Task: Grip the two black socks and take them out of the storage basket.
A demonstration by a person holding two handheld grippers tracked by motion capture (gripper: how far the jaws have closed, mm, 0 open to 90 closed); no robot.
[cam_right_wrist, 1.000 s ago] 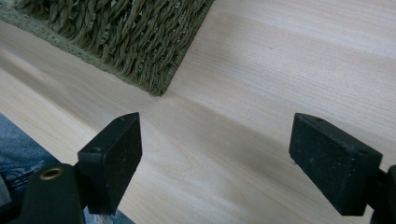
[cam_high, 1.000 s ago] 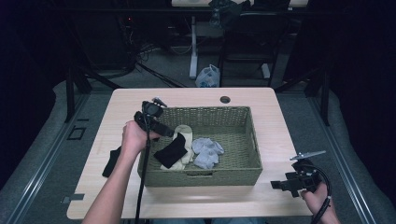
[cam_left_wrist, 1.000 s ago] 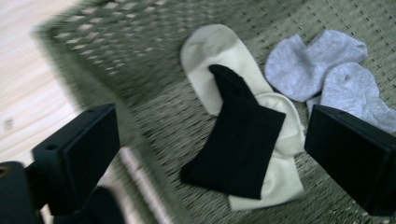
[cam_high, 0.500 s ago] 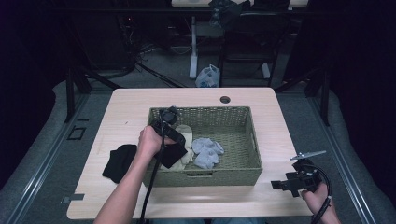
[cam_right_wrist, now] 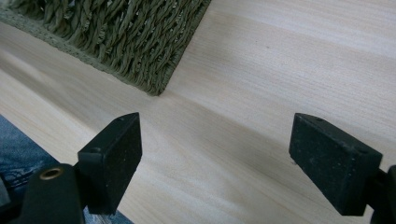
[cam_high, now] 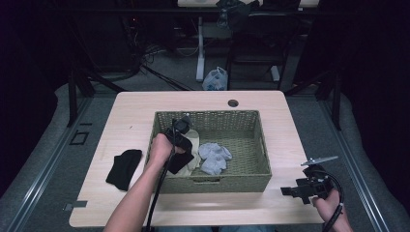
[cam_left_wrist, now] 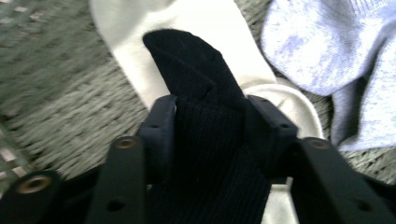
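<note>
A woven green basket (cam_high: 212,182) stands mid-table and holds a black sock (cam_high: 180,162), a white sock (cam_high: 193,140) and a grey sock (cam_high: 215,157). My left gripper (cam_high: 181,155) reaches down into the basket's left part. Its jaws have just been closing, and in the left gripper view the left gripper (cam_left_wrist: 210,105) pinches the black sock (cam_left_wrist: 196,70) from both sides. That sock lies on the white sock (cam_left_wrist: 205,23), with the grey sock (cam_left_wrist: 327,51) beside it. My right gripper (cam_high: 290,191) rests open near the table's front right corner, and the right gripper (cam_right_wrist: 215,140) has nothing between its jaws.
A second black sock (cam_high: 124,167) lies on the table left of the basket. The basket's corner (cam_right_wrist: 116,37) sits just ahead of my right gripper. A round cable hole (cam_high: 233,103) is near the table's far edge.
My left hand moved right from the basket's left rim and down inside it, and its jaws closed on the black sock. The right hand stayed where it was.
</note>
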